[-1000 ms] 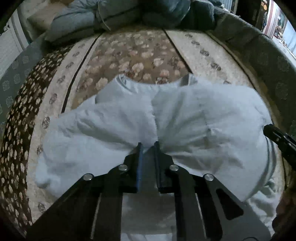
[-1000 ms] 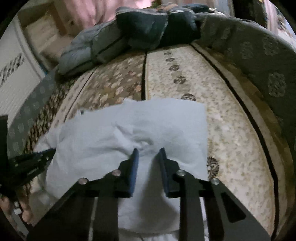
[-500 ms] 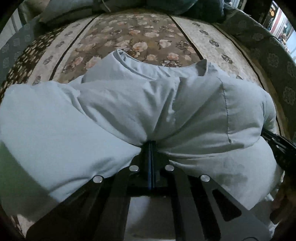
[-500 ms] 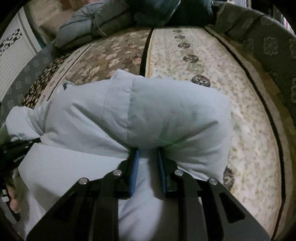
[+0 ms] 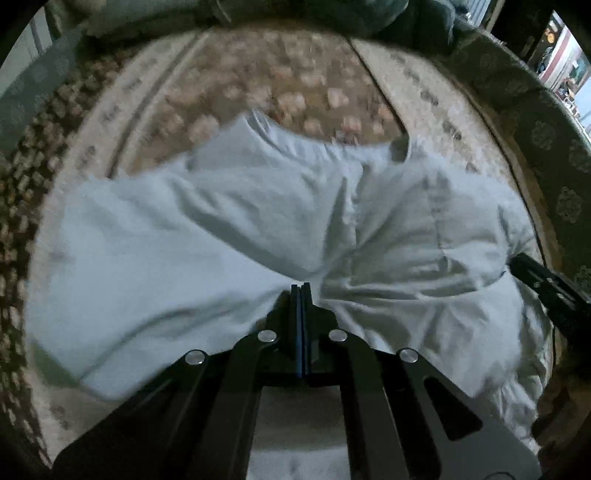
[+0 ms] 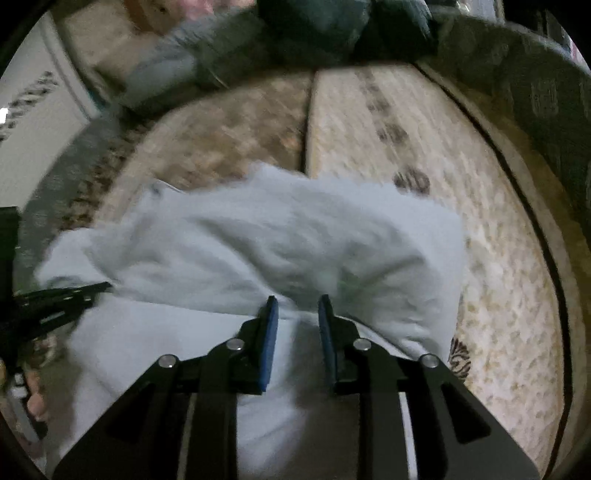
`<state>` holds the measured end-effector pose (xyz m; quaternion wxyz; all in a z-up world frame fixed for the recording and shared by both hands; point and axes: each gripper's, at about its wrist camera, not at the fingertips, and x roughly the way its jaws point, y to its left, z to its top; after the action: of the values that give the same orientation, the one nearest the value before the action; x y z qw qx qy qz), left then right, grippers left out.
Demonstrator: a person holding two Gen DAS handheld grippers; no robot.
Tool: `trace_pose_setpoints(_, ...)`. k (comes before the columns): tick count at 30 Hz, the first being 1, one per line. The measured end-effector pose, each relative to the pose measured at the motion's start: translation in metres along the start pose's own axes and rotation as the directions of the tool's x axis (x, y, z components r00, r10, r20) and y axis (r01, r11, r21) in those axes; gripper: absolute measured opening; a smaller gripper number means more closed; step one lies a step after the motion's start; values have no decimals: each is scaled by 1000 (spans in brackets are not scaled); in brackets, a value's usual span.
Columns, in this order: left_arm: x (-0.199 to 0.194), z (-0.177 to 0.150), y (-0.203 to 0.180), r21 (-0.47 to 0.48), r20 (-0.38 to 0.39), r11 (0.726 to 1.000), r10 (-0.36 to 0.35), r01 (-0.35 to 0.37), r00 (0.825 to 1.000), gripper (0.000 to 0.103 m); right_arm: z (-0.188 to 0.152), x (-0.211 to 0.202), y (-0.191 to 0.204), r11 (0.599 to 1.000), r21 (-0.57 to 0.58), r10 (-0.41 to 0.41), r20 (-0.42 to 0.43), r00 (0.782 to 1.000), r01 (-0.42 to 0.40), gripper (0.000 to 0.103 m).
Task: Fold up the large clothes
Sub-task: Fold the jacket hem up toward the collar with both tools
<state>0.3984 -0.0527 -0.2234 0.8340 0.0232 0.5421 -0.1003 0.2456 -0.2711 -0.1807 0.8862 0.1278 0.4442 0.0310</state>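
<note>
Garment fold carried farther over rug; left claw clamped.

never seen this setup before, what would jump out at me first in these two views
A big pale blue garment fills the middle of both views, bunched into a puffy fold on a floral patterned carpet. The left gripper has its blue-padded fingers pinched shut on the fold's near edge. The right gripper is opening, cloth between its fingers; dark clothes are piled at the carpet's far end.
</note>
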Motion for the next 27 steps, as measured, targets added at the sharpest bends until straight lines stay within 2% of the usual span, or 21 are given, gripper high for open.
trace_pose_setpoints(2, -16, -1, 13, -4, 39, 999, 36, -36, 999, 2, 0, -19, 17, 999, -30, 22, 36, 999, -21, 24)
trace_pose_setpoints(4, -26, -4, 39, -32, 64, 997, 65, -63, 996, 8, -5, -23, 35, 997, -64, 40, 25, 999, -38, 24)
trace_pose_setpoints(6, -23, -6, 57, -60, 52, 994, 90, -86, 995, 8, -10, -19, 46, 996, -75, 52, 0, 999, -51, 24)
trace_pose_setpoints(8, -15, -13, 74, -72, 20, 992, 106, -104, 994, 2, -19, -4, 58, 994, -100, 31, -45, 999, -35, 24)
trace_pose_setpoints(11, 6, -26, 89, -89, -18, 994, 67, -68, 998, 2, -34, 27, 63, 991, -131, -11, -94, 996, -2, 24)
trace_pose_setpoints(17, 30, -32, 87, -54, -14, 995, 79, -80, 997, 2, -34, 54, 57, 985, -171, -25, -100, 995, 8, 21)
trace_pose_setpoints(21, 47, -23, 98, -121, -39, 993, -10, 5, 999, 2, -34, 63, 56, 988, -155, -23, -97, 995, 7, 21)
trace_pose_setpoints(24, 43, -19, 96, -129, -52, 992, -17, 10, 998, 2, -32, 51, 59, 985, -172, -19, -96, 995, 2, 20)
trace_pose_setpoints(26, 29, -19, 93, -112, -45, 994, 8, -13, 999, 2, -27, 33, 57, 988, -150, 8, -89, 996, -22, 20)
trace_pose_setpoints(27, 15, -20, 89, -96, -19, 995, 27, -29, 999, 2, -24, 18, 56, 989, -147, 22, -57, 998, -30, 21)
